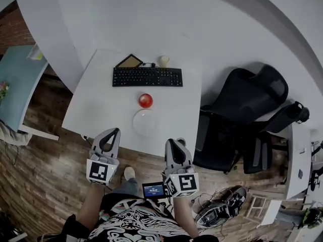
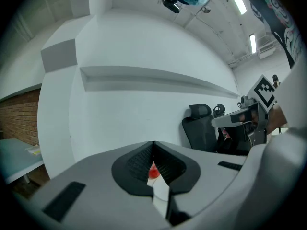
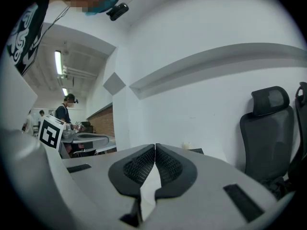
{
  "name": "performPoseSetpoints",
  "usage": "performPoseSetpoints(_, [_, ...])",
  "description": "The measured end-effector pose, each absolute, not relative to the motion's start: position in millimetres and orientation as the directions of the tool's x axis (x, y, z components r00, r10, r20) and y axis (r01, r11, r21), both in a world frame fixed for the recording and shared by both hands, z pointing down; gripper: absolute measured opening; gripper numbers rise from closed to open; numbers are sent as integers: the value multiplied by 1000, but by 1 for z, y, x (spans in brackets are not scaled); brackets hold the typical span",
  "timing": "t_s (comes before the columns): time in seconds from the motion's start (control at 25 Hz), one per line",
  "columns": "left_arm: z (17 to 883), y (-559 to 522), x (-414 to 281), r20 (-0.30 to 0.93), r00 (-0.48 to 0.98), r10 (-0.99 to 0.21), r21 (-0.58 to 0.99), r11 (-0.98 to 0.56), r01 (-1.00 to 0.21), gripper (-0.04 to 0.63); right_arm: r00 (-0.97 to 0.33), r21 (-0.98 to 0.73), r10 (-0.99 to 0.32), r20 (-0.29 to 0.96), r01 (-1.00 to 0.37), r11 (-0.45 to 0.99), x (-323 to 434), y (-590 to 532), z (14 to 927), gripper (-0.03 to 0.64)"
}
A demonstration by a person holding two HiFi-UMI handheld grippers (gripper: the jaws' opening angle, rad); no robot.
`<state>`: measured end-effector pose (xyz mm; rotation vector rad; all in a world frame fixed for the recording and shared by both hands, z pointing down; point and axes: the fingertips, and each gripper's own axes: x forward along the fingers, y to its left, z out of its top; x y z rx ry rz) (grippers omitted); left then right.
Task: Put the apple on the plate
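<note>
I hold both claws low at the near edge of the white table [image 1: 96, 105], their tips just over that edge in the head view. My left claw [image 1: 114, 131] is closed, its ribbed black pads meeting at the tips with nothing between them. My right claw [image 1: 170, 142] is closed in the same way and is also empty.

The apple [image 1: 145, 100] is red and sits on the table well ahead of both claws, about midway between them: forward and to the right of my left claw, forward and to the left of my right one. It is not on the plate. The white plate [image 1: 145, 122] lies nearer to me than the apple, with the apple just beside its far rim; I cannot tell whether the two touch. Beyond the apple is a black keyboard [image 1: 147, 77], so the apple lies between plate and keyboard.

In the left gripper view the apple shows as a small red spot through the slot below the closed tips, far off on the table. A black office chair [image 1: 247, 105] stands to the table's right.
</note>
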<state>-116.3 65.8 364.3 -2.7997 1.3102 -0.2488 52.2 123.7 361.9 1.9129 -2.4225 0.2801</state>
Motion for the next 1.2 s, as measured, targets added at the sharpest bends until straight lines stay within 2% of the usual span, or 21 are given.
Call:
performPoseSetpoints(0.24, [371,21,-115,73,649,-757,-64,-653,-755,15,-244,-133,-953,181,-966,222,45,82,378,29])
performPoseSetpoints(0.44, [381,0,-115,90,665,-741,-45,-670,-741,15,-262,-188,-946,194,-956,226,46,60,391,31])
performPoseSetpoints(0.72, [394,-24,-115,120,662,-740,-45,-670,-741,15,-221,-110,-941,256,-974,198,52,39,404,29])
performPoseSetpoints(0.8, [393,-30,-112,97,654,-750,-33,-659,-751,15,-224,-91,-936,273,-974,207,53,33,408,29])
performPoseSetpoints(1.2, [409,-50,-104,136,624,-770,-32,-633,-774,15,-318,-149,-916,244,-946,288,50,6,417,31])
